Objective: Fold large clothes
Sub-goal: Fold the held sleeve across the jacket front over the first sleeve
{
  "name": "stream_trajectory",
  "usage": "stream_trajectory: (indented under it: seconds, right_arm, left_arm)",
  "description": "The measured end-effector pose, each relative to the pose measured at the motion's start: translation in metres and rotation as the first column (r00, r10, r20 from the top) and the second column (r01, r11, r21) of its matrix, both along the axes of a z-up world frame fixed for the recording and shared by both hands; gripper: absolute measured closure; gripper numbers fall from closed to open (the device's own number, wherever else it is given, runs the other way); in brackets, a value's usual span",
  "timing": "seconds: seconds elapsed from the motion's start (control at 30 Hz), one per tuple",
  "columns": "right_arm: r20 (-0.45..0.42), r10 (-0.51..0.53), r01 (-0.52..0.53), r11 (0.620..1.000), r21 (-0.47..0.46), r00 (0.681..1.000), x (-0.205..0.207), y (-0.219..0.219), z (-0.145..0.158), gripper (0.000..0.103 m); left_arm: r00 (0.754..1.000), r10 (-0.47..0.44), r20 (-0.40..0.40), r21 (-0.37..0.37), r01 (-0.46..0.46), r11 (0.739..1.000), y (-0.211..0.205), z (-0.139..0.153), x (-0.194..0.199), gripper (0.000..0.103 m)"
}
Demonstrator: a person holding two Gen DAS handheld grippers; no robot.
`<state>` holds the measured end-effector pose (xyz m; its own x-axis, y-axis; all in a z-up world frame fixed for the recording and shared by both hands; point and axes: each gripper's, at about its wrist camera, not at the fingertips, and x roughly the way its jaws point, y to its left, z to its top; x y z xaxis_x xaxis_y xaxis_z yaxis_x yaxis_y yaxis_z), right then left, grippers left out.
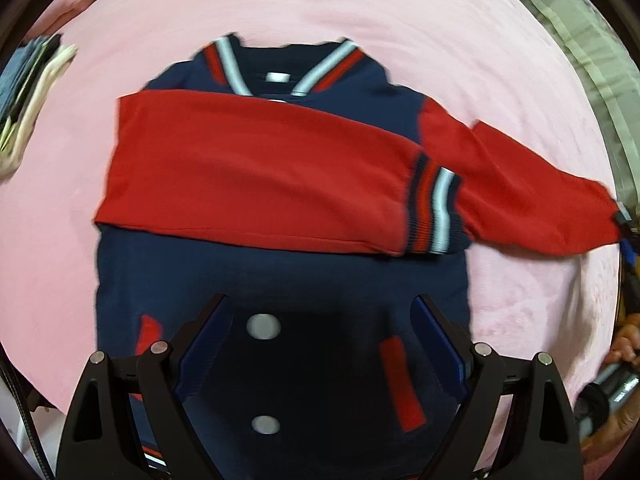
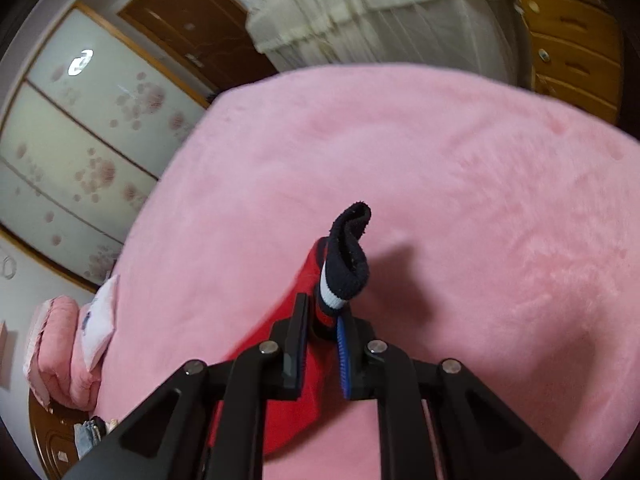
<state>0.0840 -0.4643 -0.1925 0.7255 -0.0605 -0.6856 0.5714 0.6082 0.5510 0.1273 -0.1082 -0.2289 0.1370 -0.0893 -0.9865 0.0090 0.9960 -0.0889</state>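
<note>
A navy varsity jacket [image 1: 280,280] with red sleeves lies front-up on the pink bed cover [image 1: 360,12]. One red sleeve [image 1: 256,172] is folded across the chest, its striped cuff [image 1: 436,212] at the right. The other red sleeve [image 1: 540,200] stretches out to the right. My left gripper [image 1: 320,320] is open and empty above the jacket's lower front. My right gripper [image 2: 324,320] is shut on the striped cuff [image 2: 346,268] of that outstretched sleeve [image 2: 296,360], held just above the cover; the cuff's navy end sticks out past the fingers.
A stack of folded clothes [image 1: 28,92] lies at the bed's left edge. A pink pillow [image 2: 60,352] and a white one [image 2: 100,320] sit at the bed's far end. A wardrobe [image 2: 80,140], curtains [image 2: 380,12] and wooden drawers [image 2: 572,40] surround the bed.
</note>
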Motion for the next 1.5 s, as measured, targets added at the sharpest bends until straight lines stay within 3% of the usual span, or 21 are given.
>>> stream_trajectory:
  seconds: [0.27,0.47,0.67,0.83,0.97,1.1,1.17,1.23,1.33,1.5]
  right_arm:
    - [0.102,0.183,-0.164,0.972,-0.168,0.978,0.024,0.069,0.068,0.091]
    - [0.088,0.372,-0.340,0.904,-0.259,0.924,0.052,0.149,0.087,0.091]
    - [0.001,0.515,-0.497,0.829,-0.254,0.857,0.071,0.220,0.060,0.091]
    - [-0.180,0.603,-0.629,0.749,-0.208,0.777,0.076,0.273,0.011,0.091]
    - [-0.282,0.612,-0.666,0.727,-0.166,0.738,0.072,0.294,-0.020,0.087]
    - [-0.263,0.641,-0.681,0.725,-0.099,0.721,0.065,0.295,-0.028,0.072]
    - [-0.243,0.658,-0.691,0.719,-0.080,0.713,0.061,0.295,-0.026,0.056]
    - [-0.252,0.662,-0.697,0.712,-0.085,0.706,0.058,0.293,-0.023,0.047]
    - [-0.264,0.658,-0.700,0.707,-0.106,0.705,0.050,0.293,-0.020,0.047]
    - [-0.289,0.648,-0.697,0.708,-0.113,0.705,0.042,0.275,-0.019,0.046]
  left_arm:
    - [0.998,0.050,0.029,0.006,-0.050,0.999,0.072,0.011,0.001,0.014]
    - [0.995,0.095,0.043,0.004,-0.095,0.995,0.128,0.020,0.008,0.014]
    - [0.991,0.120,0.051,0.003,-0.120,0.993,0.152,0.007,0.025,0.014]
    - [0.991,0.126,0.048,-0.001,-0.126,0.992,0.162,0.000,0.030,0.014]
    - [0.992,0.120,0.042,-0.017,-0.119,0.993,0.166,-0.004,0.032,0.014]
    - [0.994,0.101,0.037,-0.035,-0.100,0.994,0.165,-0.008,0.036,0.014]
    - [0.995,0.093,0.034,-0.042,-0.092,0.995,0.162,-0.009,0.038,0.014]
    - [0.996,0.085,0.036,-0.045,-0.084,0.995,0.158,-0.009,0.039,0.014]
    - [0.996,0.076,0.037,-0.073,-0.073,0.995,0.149,-0.011,0.043,0.014]
    - [0.997,0.074,0.010,-0.220,-0.070,0.973,0.131,-0.017,0.054,0.014]
